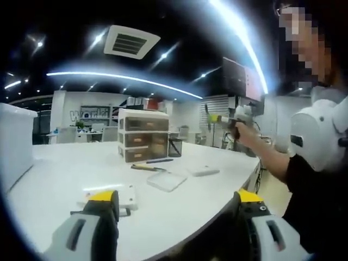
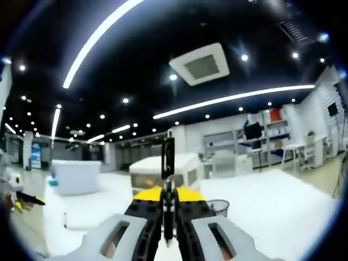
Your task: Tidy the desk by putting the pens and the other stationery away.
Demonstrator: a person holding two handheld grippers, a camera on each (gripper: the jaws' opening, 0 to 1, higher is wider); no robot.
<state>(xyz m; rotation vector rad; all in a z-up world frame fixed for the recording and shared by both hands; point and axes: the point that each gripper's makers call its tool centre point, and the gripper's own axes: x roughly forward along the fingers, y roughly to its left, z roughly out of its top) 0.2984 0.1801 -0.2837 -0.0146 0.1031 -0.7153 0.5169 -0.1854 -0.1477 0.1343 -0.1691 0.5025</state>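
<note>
Glossy white desk (image 1: pixel 65 174); right gripper (image 2: pixel 169 204) pinching slim pen (image 2: pixel 168 163).

Grey claws (image 1: pixel 176 209), yellow-black tips

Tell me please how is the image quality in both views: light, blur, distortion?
Left gripper view: fisheye bends the white table edge and ceiling light strips; the strips glare; the drawer unit is fairly sharp, the open left gripper soft. Right gripper view: softer overall, the background washed out and hazy; the right gripper, shut on a dark pen, is blurred.
</note>
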